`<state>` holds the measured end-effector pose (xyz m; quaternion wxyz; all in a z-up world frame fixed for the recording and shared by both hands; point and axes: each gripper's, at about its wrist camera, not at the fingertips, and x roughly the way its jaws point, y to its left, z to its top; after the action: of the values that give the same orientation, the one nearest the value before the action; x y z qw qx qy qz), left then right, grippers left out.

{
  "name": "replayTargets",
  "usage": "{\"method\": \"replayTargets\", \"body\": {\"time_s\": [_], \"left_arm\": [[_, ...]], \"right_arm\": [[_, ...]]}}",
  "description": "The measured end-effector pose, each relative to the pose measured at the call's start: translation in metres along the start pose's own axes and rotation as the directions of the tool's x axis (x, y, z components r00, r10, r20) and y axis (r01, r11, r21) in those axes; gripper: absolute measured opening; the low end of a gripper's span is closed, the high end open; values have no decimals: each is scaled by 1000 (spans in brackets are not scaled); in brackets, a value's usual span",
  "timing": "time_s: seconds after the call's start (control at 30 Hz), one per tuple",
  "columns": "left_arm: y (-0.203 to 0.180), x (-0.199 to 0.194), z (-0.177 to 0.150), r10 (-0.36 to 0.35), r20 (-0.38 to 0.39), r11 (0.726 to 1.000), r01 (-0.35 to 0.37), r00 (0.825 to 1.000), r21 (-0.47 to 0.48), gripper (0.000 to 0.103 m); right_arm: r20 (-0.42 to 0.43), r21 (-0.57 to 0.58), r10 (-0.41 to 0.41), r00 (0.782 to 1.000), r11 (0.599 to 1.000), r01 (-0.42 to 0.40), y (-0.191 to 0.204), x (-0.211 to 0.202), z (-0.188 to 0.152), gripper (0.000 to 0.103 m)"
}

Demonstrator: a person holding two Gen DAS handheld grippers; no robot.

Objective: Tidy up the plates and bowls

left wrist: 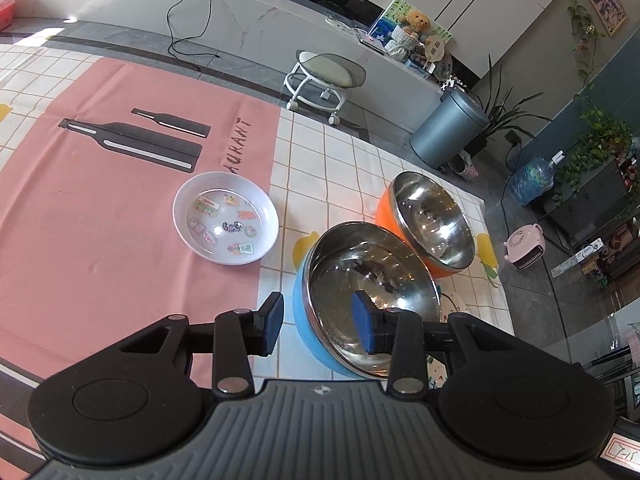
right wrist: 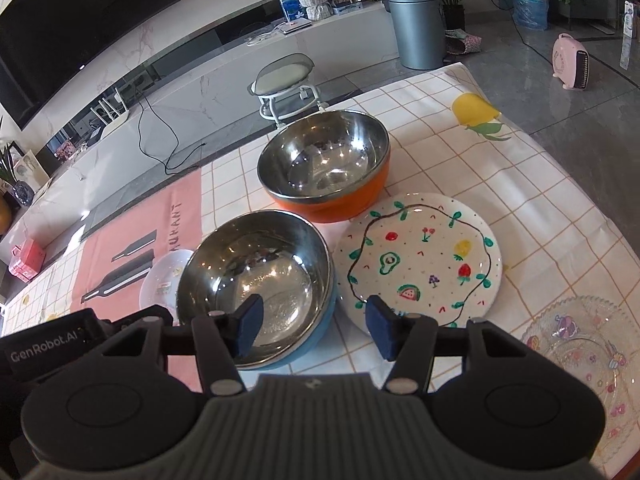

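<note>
A blue steel-lined bowl [left wrist: 360,288] stands on the tablecloth, with an orange steel-lined bowl [left wrist: 432,220] just behind it. My left gripper [left wrist: 320,324] is open, its fingers either side of the blue bowl's near left rim. A white bowl with stickers [left wrist: 225,218] sits to the left. In the right wrist view my right gripper [right wrist: 314,330] is open, straddling the blue bowl's [right wrist: 256,280] right rim. A painted fruit plate [right wrist: 420,260] lies right of it, the orange bowl [right wrist: 324,164] behind, a clear glass plate [right wrist: 584,356] at far right.
The table has a pink and checked cloth [left wrist: 100,220]; its right edge drops to the floor. A rolling stool [left wrist: 324,80], a grey bin [left wrist: 448,128] and a pink heater [right wrist: 570,62] stand beyond the table. The white sticker bowl [right wrist: 162,280] also shows left of the blue bowl.
</note>
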<state>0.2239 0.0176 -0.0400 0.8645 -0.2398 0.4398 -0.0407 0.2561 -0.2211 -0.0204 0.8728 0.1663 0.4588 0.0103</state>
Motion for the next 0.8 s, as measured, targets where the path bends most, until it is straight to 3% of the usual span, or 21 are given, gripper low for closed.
{"method": "replayTargets", "body": {"time_s": [0.23, 0.57, 0.8], "left_arm": [[-2, 19, -1, 9, -29, 1000, -9, 1000, -3, 40], [-7, 24, 0, 58, -40, 998, -57, 998, 23, 12], [-14, 7, -4, 61, -19, 997, -60, 998, 52, 12]], "right_arm": [[-39, 10, -3, 999, 1000, 4, -2, 24, 3, 47], [-51, 12, -15, 999, 1000, 16, 1, 35, 1, 16], [-44, 26, -10, 999, 1000, 11, -1, 24, 0, 15]]}}
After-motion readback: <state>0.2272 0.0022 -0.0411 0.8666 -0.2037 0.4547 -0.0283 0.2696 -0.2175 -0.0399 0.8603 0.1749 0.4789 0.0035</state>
